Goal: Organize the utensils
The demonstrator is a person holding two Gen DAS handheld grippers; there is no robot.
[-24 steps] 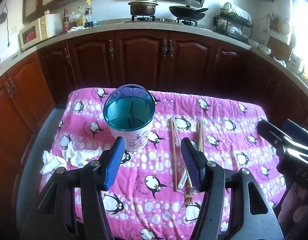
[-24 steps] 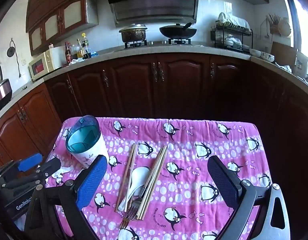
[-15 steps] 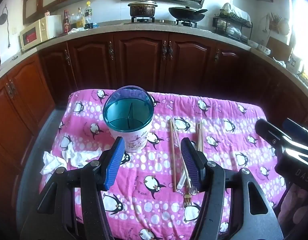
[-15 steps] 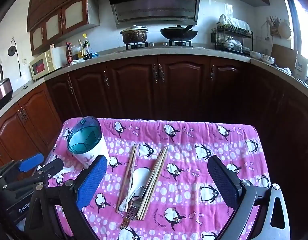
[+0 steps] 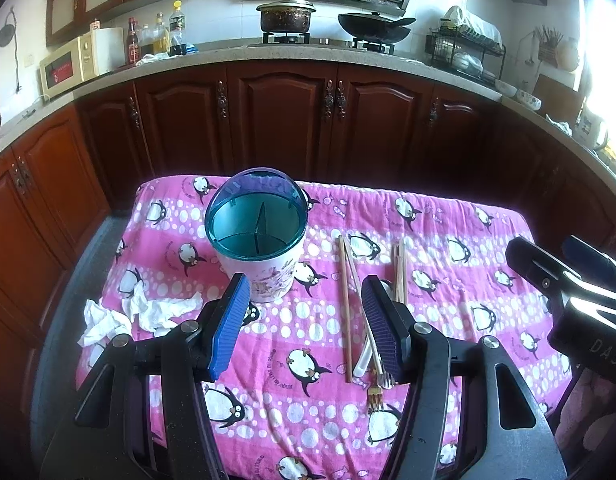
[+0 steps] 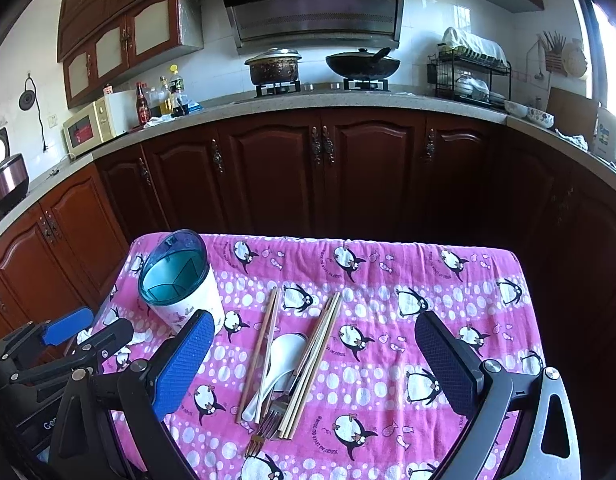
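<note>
Dark wood cabinets [image 6: 324, 168] under sunlit stone counter [image 6: 348, 100].

A home kitchen. Dark red-brown wooden cabinets [image 6: 372, 176] run under a pale stone counter [image 6: 348, 100] that curves around the room. A gas stove holds a lidded pot [image 6: 274, 66] and a black wok [image 6: 362, 65] beneath an extractor hood [image 6: 316, 4]. A microwave [image 6: 94, 126], sauce bottles [image 6: 162, 100] and a dish rack [image 6: 470, 76] stand along the white-tiled wall.
</note>
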